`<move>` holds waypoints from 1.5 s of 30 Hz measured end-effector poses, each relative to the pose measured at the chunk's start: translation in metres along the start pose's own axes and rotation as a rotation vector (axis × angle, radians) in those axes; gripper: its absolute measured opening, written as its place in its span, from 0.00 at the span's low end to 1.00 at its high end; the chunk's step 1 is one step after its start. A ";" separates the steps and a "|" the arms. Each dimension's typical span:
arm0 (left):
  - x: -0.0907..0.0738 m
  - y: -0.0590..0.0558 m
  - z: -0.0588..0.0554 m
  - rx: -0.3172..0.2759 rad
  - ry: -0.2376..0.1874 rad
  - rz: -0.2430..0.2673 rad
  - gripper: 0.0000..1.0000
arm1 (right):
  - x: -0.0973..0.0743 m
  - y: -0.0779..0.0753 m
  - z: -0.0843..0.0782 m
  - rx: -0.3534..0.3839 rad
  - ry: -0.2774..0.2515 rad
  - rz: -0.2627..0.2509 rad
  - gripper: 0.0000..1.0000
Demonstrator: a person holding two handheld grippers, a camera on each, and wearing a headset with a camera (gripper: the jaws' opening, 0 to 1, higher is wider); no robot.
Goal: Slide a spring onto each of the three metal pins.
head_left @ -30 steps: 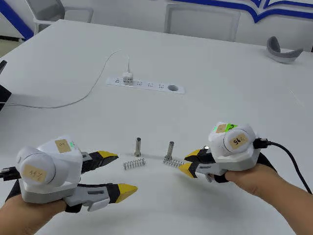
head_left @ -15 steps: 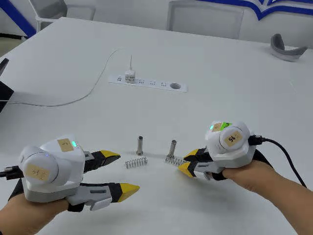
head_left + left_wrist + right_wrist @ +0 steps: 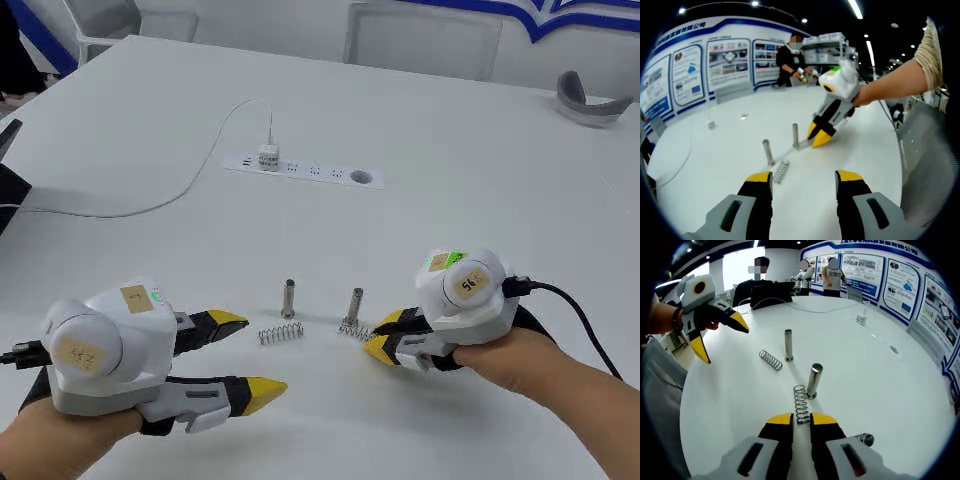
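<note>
Two metal pins stand upright near the table's front, the left pin [image 3: 288,297] [image 3: 788,344] and the right pin [image 3: 354,304] [image 3: 813,380]. One spring [image 3: 280,332] [image 3: 781,170] lies flat beside the left pin. A second spring [image 3: 352,329] [image 3: 800,403] lies against the right pin's base. Its near end sits at the narrow gap of my right gripper [image 3: 381,335] [image 3: 801,418], whose jaws are only slightly apart. My left gripper [image 3: 247,354] [image 3: 803,176] is wide open and holds nothing, just left of the first spring.
A white power strip [image 3: 300,170] with a plugged-in adapter and its cable [image 3: 190,175] lies further back on the white table [image 3: 480,200]. A grey curved object [image 3: 592,103] rests at the far right. A short metal cylinder end [image 3: 865,439] shows beside my right gripper's body.
My right gripper has crept left toward the right pin, bringing its tips up to the spring's end. The left gripper has barely moved. The springs and pins lie as before.
</note>
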State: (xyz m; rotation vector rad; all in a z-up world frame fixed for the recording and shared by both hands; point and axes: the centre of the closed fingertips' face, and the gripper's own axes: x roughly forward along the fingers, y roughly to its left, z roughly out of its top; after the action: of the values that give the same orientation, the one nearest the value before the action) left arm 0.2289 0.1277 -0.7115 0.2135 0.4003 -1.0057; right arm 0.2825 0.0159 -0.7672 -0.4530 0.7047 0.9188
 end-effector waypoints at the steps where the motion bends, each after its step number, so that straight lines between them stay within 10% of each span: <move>1: 0.000 0.000 0.000 0.000 0.000 0.000 0.51 | 0.000 0.000 -0.001 0.000 0.003 0.000 0.14; 45: 0.019 -0.025 0.009 0.052 0.001 -0.085 0.48 | -0.040 0.053 0.015 -0.174 0.009 0.125 0.12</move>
State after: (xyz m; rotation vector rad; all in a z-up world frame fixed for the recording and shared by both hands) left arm 0.2183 0.0963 -0.7115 0.2452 0.3874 -1.1008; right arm 0.2267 0.0317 -0.7316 -0.5720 0.6693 1.1013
